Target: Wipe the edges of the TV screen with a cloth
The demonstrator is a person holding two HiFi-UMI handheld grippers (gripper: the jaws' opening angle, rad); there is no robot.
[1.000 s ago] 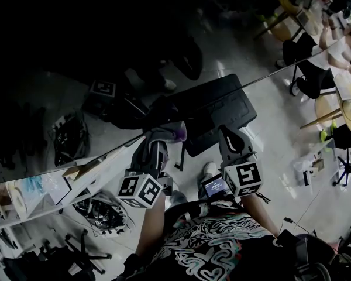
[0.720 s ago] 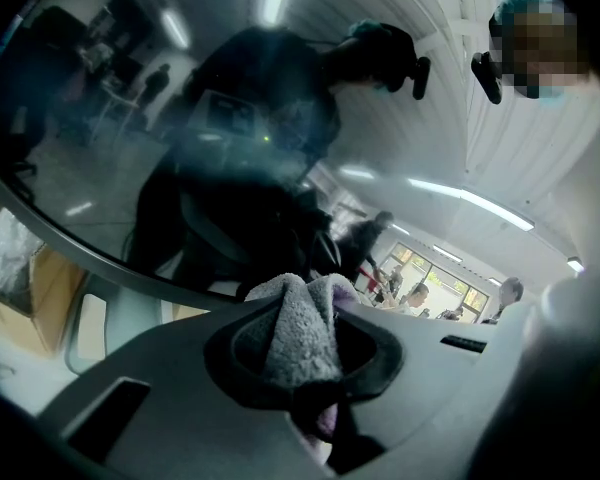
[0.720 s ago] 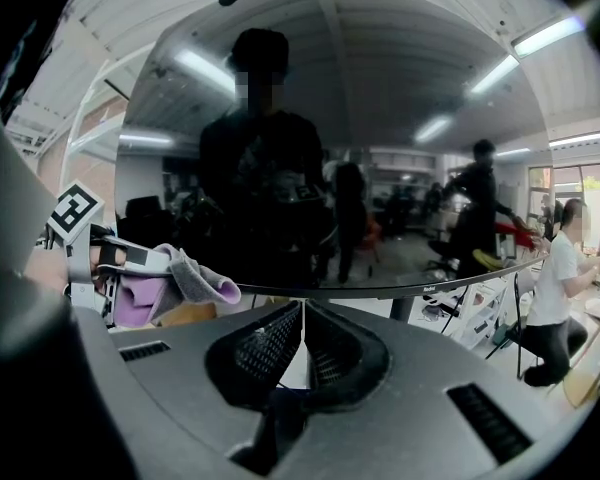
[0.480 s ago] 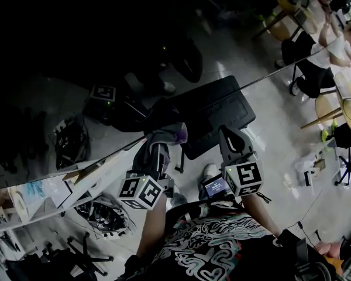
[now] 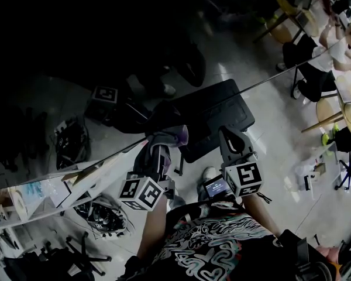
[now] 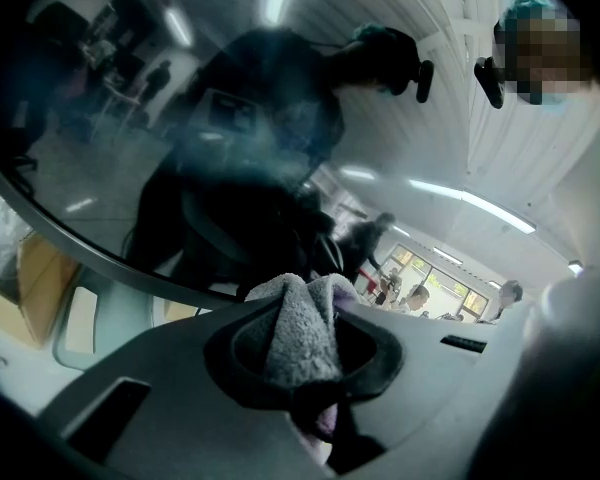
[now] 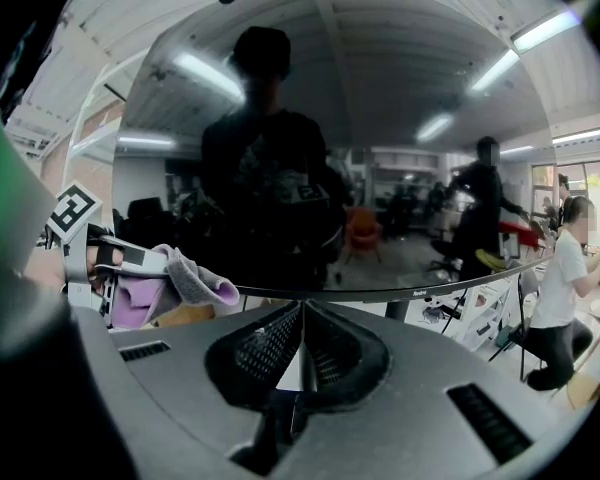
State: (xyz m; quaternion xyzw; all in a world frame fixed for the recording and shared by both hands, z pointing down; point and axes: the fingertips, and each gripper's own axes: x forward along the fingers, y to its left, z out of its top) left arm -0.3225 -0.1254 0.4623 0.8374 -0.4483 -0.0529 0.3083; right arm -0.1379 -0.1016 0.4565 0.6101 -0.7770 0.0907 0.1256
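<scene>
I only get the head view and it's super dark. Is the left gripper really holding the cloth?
Observer: Yes. The left gripper view shows the left gripper shut on a fluffy grey cloth with a purple side.
Operator: Is the other one holding something too?
Observer: No. In its own view the right gripper has its jaws pressed together with nothing between them.
Operator: Is the cloth on the TV?
Observer: The right gripper view shows its fold meeting the TV's bottom edge, as far as I can tell.
</scene>
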